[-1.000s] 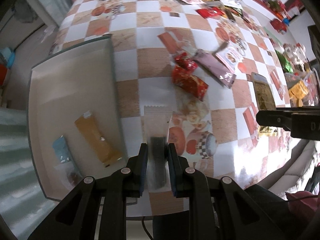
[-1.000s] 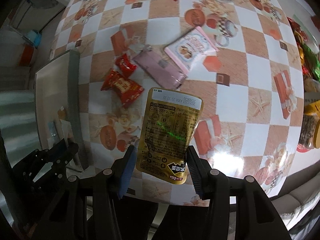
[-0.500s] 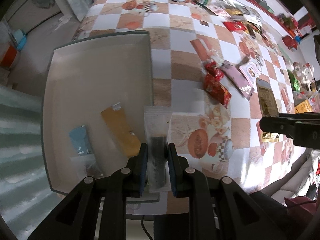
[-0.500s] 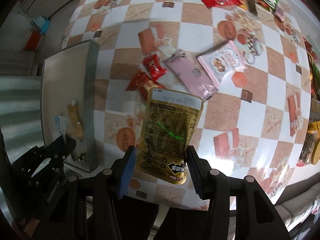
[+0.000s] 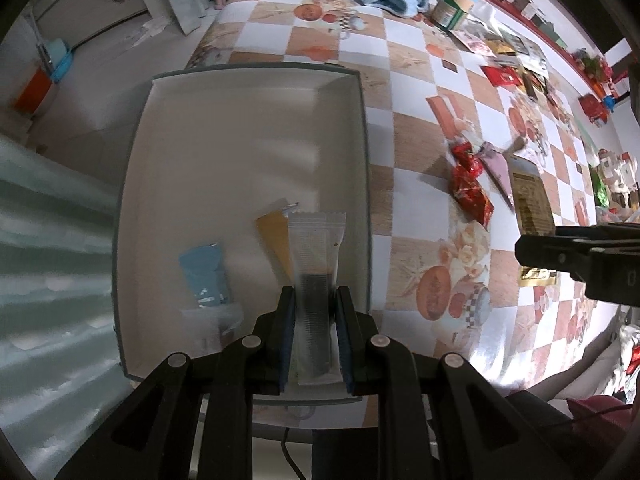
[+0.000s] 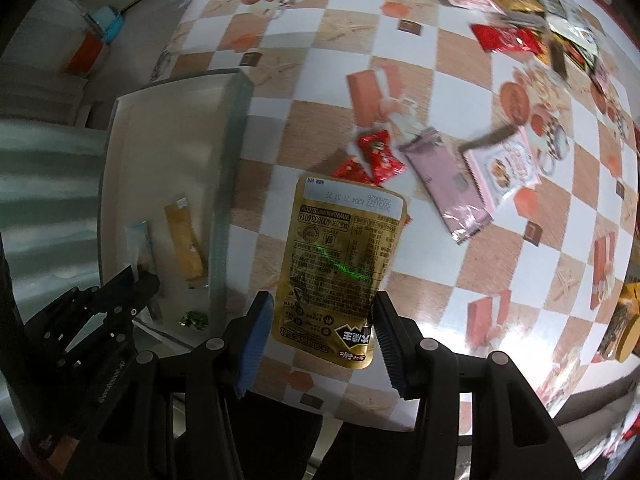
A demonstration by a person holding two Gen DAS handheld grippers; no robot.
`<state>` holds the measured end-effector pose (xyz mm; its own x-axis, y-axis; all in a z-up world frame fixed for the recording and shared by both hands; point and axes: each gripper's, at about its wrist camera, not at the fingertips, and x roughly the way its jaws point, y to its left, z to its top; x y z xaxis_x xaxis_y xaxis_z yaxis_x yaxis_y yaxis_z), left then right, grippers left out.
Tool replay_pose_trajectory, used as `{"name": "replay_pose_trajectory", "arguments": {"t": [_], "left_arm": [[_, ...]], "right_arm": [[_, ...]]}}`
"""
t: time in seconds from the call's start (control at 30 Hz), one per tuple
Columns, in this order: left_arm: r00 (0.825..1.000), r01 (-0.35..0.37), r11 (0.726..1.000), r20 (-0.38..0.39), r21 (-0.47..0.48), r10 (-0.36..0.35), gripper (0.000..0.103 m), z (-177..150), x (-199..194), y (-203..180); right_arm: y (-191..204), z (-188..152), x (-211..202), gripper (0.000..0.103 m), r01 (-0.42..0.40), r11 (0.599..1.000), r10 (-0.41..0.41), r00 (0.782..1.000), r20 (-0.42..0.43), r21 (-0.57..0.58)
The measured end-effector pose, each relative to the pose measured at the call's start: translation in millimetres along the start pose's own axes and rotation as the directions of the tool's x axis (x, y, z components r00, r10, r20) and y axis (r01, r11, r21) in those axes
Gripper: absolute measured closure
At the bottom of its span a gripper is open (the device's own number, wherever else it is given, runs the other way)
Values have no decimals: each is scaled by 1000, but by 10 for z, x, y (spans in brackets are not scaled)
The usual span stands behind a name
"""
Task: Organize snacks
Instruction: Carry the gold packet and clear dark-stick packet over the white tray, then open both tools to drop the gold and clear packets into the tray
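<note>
Translucent white snack sachet (image 5: 316, 248) looks light and floppy, pinched at its lower end by the left gripper (image 5: 315, 332) over the shallow grey-rimmed tray (image 5: 366, 168), while the crinkly gold foil pouch (image 6: 340, 264), probably slippery, sits clamped at its bottom edges in the right gripper (image 6: 320, 328) above the checkered tablecloth (image 6: 460, 92).
</note>
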<state>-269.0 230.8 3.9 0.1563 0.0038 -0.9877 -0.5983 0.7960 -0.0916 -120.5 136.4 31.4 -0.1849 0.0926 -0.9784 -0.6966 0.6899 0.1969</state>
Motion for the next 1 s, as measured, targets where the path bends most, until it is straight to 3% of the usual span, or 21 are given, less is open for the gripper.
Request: {"name": "replay_pose_trajectory", "arguments": {"t": [0.67, 1.0], "left_arm": [[1000, -10, 981, 7, -191, 12, 82, 137, -2, 705], [1000, -22, 974, -19, -224, 19, 82, 182, 129, 863]], "right_arm": [[812, 284, 108, 51, -26, 986, 24, 1000, -17, -166], [1248, 478, 197, 51, -64, 965, 60, 998, -23, -253]]}}
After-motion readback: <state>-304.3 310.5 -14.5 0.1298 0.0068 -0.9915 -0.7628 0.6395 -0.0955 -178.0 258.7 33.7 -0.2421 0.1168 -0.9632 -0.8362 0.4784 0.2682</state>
